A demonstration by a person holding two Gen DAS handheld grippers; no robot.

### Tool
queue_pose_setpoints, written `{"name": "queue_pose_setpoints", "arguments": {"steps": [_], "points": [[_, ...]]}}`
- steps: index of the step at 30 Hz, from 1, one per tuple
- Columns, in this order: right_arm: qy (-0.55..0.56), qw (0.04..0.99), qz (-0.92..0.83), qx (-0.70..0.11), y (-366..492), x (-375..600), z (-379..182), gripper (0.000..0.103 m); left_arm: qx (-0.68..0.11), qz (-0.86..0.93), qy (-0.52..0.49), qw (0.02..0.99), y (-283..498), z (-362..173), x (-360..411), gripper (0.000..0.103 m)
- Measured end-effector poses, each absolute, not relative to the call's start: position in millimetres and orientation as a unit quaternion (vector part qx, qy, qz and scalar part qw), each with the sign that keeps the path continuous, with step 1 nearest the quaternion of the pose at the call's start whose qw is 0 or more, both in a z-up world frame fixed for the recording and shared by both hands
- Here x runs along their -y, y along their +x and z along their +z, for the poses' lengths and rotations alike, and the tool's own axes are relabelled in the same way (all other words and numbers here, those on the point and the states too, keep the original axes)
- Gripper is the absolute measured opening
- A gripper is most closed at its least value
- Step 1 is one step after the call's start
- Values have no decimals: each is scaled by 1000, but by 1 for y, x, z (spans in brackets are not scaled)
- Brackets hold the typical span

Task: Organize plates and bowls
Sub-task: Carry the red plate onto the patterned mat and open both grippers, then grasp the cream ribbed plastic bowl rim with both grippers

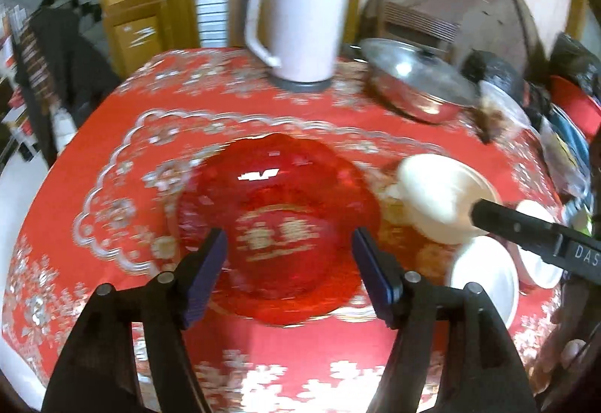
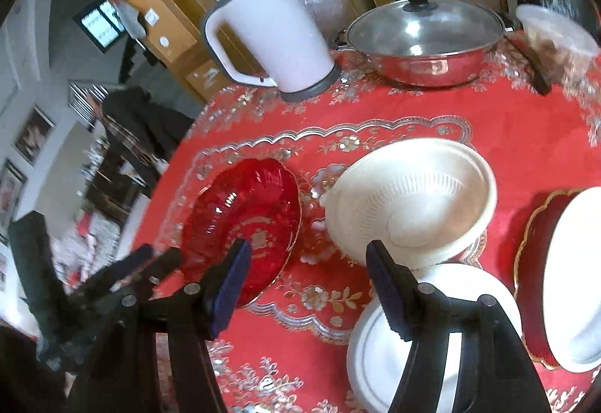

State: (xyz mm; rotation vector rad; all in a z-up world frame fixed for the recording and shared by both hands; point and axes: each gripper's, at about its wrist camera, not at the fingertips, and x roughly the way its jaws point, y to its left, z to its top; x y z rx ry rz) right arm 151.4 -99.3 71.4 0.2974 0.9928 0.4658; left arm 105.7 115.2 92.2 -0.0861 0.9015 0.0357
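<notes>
Red glass plate (image 1: 278, 221) dead ahead in the left wrist view, flat on the red cloth (image 1: 112, 120), framed between the spread blue pads of the left gripper (image 1: 290, 272). Jaws wide and empty, straddling the near rim without clearly touching it; probably lined up so for a pinch on the rim. To the right, a cream bowl (image 1: 443, 202), tilted, mouth facing right, with the right gripper (image 1: 479, 214) reaching in at its rim; contact too blurred to call. Nearer right, a white plate (image 1: 484, 281) flat on the cloth. Far side: kettle (image 1: 296, 22) and lidded pan (image 1: 417, 82), out of the way of the sorting.

From the right wrist view, jaws parted, nothing between the pads, hovering above cloth with the bowl (image 2: 409, 202) just beyond the right pad. Bowl leaning, ribbed inside showing, its near side over the white plate (image 2: 379, 349), likely bound for a stack. Red plate (image 2: 240, 225) to the left, apart from the bowl, left gripper (image 2: 142, 262) at its near-left edge. Far right, a white dish (image 2: 578, 281) nested on a dark red, gold-edged plate (image 2: 537, 262): a pile seemingly begun. Kettle (image 2: 270, 33) and pan (image 2: 424, 41) at the far edge.
</notes>
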Motion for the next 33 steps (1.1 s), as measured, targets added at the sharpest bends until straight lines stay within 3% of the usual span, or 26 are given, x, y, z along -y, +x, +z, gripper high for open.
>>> {"name": "queue_pose_setpoints", "arguments": {"steps": [9,17,33], "points": [[157,859,163,-459,156,155,77,66,-461,-29,-44,886,130,84,-53,68],[188,850,130,-474,180,192,50,67,-492,-49,-62,867,151,62,-17,68],[192,838,127,-494,215,190,21,66,-516,-44,-86,851,180,31,6,68]]}}
